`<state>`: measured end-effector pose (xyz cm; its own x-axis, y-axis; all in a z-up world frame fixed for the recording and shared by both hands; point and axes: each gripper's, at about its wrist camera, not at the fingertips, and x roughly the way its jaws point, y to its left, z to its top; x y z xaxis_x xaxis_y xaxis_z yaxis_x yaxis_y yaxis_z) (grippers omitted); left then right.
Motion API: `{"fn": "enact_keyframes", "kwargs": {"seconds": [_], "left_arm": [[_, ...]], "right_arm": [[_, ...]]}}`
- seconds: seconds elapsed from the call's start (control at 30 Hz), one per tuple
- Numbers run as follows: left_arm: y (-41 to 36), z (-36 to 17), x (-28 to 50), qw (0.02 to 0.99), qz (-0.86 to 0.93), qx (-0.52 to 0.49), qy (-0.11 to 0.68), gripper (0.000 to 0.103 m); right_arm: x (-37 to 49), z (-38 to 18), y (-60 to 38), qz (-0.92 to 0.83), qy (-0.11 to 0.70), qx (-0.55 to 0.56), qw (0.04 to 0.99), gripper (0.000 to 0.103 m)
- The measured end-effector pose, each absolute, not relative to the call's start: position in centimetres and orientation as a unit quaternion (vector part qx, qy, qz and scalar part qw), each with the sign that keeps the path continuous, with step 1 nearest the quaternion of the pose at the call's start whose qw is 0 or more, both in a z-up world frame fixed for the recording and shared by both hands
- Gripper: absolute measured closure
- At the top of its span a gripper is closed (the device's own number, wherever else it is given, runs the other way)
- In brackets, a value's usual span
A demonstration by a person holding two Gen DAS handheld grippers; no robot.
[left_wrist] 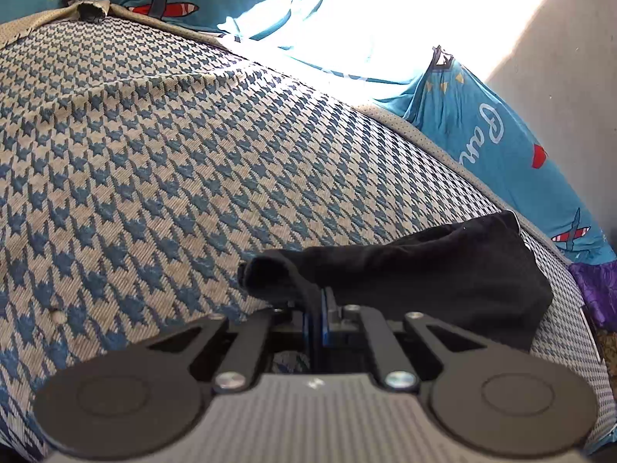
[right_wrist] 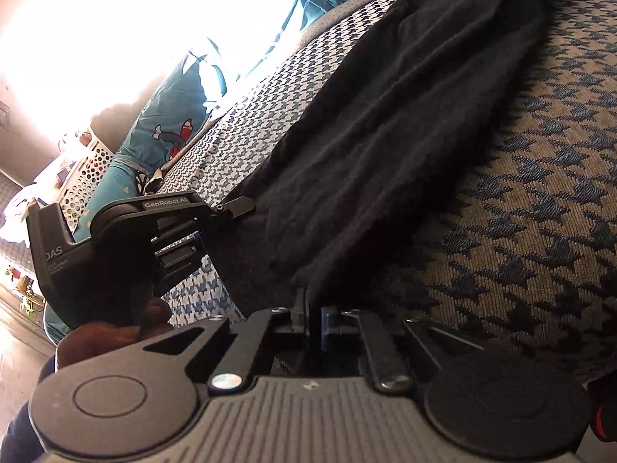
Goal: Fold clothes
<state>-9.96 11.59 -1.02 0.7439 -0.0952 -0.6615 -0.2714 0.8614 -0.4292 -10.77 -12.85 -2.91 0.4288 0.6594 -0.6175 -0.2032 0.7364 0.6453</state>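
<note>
A black garment (left_wrist: 443, 270) lies on a blue-and-beige houndstooth bed cover (left_wrist: 173, 154). My left gripper (left_wrist: 318, 301) is shut on a corner of the black garment, with cloth bunched over the fingertips. In the right wrist view the black garment (right_wrist: 405, 115) stretches away across the cover (right_wrist: 540, 212). My right gripper (right_wrist: 314, 308) is shut on its near edge. The left gripper (right_wrist: 200, 239) shows at the left, also pinching the garment's edge, held by a hand.
A teal quilt with plane prints (left_wrist: 501, 135) lies bunched along the far side of the bed. A white perforated basket (right_wrist: 88, 177) stands on the floor at the left. Strong sunlight washes out the background.
</note>
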Motion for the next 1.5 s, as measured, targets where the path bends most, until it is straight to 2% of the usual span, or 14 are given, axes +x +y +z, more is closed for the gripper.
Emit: {"fn": "enact_keyframes", "kwargs": {"seconds": [0.3, 0.7, 0.97, 1.07, 1.1, 1.17, 1.43, 1.5], "left_arm": [[12.7, 1.9, -8.8, 0.921, 0.076, -0.192, 0.331, 0.098], [18.2, 5.0, -6.0, 0.933, 0.092, -0.123, 0.326, 0.098], [21.6, 3.8, -3.3, 0.922, 0.105, -0.081, 0.365, 0.098], [21.9, 2.4, -2.5, 0.908, 0.136, -0.060, 0.392, 0.087], [22.2, 2.1, -2.6, 0.902, 0.161, -0.058, 0.398, 0.074], [23.2, 2.2, -3.0, 0.898, 0.180, -0.088, 0.392, 0.056], [22.9, 3.4, -4.1, 0.904, 0.157, -0.126, 0.377, 0.049], [22.1, 3.6, -4.3, 0.906, 0.144, -0.128, 0.376, 0.044]], "right_arm": [[-9.7, -2.7, -11.1, 0.280, 0.469, 0.305, 0.780, 0.096], [-7.7, -1.2, -2.9, 0.353, 0.452, 0.279, 0.771, 0.096], [-6.2, -2.4, 2.6, 0.384, 0.471, 0.254, 0.752, 0.095], [-5.8, -3.3, 4.1, 0.379, 0.499, 0.230, 0.745, 0.086], [-5.8, -3.4, 4.2, 0.384, 0.504, 0.224, 0.740, 0.083], [-6.1, -3.4, 4.0, 0.399, 0.511, 0.213, 0.731, 0.079], [-7.8, -1.6, -0.4, 0.411, 0.498, 0.156, 0.748, 0.078], [-7.4, -1.0, -1.4, 0.402, 0.492, 0.148, 0.758, 0.078]]}}
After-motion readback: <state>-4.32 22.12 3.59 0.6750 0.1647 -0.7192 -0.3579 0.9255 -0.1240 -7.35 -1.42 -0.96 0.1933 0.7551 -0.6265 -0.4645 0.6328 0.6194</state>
